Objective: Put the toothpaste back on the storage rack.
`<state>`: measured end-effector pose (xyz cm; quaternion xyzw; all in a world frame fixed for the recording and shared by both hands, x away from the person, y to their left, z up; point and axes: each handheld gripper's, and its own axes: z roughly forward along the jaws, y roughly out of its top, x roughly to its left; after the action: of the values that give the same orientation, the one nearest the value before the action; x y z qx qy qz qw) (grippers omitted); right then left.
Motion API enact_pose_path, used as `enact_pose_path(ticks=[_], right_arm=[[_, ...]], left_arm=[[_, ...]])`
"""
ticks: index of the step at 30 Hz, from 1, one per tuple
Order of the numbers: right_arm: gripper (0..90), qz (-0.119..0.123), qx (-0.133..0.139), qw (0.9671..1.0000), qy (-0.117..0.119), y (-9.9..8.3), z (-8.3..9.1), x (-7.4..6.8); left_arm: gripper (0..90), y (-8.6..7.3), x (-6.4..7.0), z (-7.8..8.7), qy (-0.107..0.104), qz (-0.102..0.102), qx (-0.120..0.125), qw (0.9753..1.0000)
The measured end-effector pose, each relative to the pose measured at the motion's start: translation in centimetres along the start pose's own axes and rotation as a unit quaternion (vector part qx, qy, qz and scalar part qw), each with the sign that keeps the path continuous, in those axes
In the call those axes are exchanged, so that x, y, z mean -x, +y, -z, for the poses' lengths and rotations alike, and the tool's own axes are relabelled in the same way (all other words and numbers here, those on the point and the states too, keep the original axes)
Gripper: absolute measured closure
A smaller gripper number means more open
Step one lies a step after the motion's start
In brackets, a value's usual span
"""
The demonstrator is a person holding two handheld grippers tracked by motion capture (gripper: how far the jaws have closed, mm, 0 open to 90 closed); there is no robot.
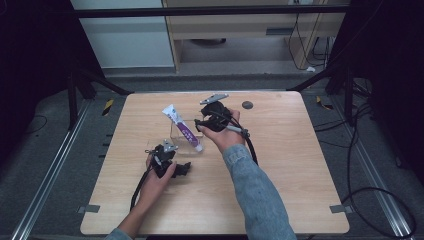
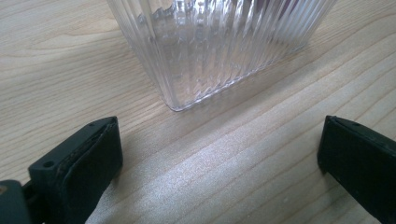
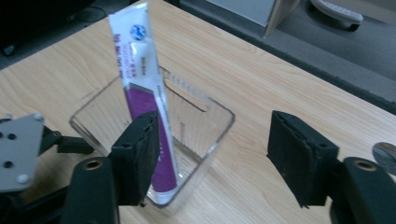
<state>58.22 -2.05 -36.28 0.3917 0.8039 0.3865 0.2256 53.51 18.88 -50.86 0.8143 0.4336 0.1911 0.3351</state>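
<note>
A clear ribbed plastic container (image 1: 176, 136) stands near the middle of the wooden table (image 1: 290, 165). A white and purple tube (image 1: 182, 129) leans inside it, cap end down. In the right gripper view the tube (image 3: 144, 98) rises out of the container (image 3: 205, 126), and my right gripper (image 3: 215, 140) hovers open just above and beside it, holding nothing. From the high view, the right gripper (image 1: 207, 122) is at the container's right side. My left gripper (image 1: 172, 159) rests low on the table in front of it. Its jaws (image 2: 217, 140) stand wide apart, facing a container corner (image 2: 219, 46).
A small dark round disc (image 1: 247, 104) lies on the table behind the right hand and appears at the edge of the right gripper view (image 3: 385, 156). Cables trail from both grippers toward the front edge. Metal frame rails and floor surround the table.
</note>
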Motion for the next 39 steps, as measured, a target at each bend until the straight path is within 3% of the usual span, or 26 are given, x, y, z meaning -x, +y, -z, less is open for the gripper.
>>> enact_pose_path(ticks=[9, 12, 18, 27, 30, 32, 39], right_arm=[[21.7, -0.009, -0.006, 0.9999, 0.004, -1.3, 0.2, 1.6], [17.1, 0.005, -0.016, 0.9999, 0.003, -1.8, 0.1, 1.9], [12.5, 0.001, -0.014, 0.9999, -0.001, -2.3, 0.1, 2.5], [12.6, -0.018, -0.024, 0.9984, -0.048, -4.5, 0.2, 4.8], [12.6, -0.032, -0.028, 0.9965, -0.072, -6.2, 0.5, 6.4], [12.8, -0.029, -0.027, 0.996, -0.08, -6.6, 0.6, 6.9], [13.3, -0.058, -0.035, 0.9923, -0.104, -9.8, 1.3, 9.7]], left_arm=[[0.0, 0.0, 0.0, 0.0, 0.0, 0.0, 0.0, 1.0], [0.0, 0.0, 0.0, 0.0, 0.0, 0.0, 0.0, 1.0], [0.0, 0.0, 0.0, 0.0, 0.0, 0.0, 0.0, 1.0], [0.0, 0.0, 0.0, 0.0, 0.0, 0.002, 0.0, 1.0], [0.0, 0.0, 0.0, 0.0, 0.0, 0.002, 0.0, 1.0], [0.0, 0.0, 0.0, 0.0, 0.0, 0.002, 0.0, 1.0], [0.0, 0.0, 0.0, 0.0, 0.0, 0.001, 0.0, 1.0]])
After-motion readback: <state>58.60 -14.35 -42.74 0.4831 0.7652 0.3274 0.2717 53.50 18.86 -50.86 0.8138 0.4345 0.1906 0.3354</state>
